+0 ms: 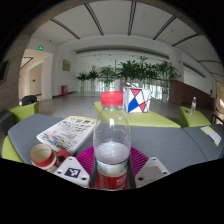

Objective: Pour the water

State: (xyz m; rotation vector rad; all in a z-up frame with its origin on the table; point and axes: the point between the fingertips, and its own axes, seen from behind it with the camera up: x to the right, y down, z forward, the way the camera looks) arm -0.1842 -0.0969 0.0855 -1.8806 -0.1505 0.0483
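Observation:
A clear plastic water bottle [112, 140] with a red cap and a red label stands upright between my fingers. It is partly filled with water. My gripper [112, 170] is shut on the bottle's lower body, with the pink pads [87, 160] pressing on both sides. The bottle is held above a grey table [170, 142]. A small cup with a red band [43, 156] stands on the table just left of my left finger.
A magazine [68, 132] lies on the table beyond the cup. A red, white and blue box [137, 99] stands at the table's far side. Yellow-green chairs [24, 111] flank the table. Potted plants [130, 72] line a bright hall behind.

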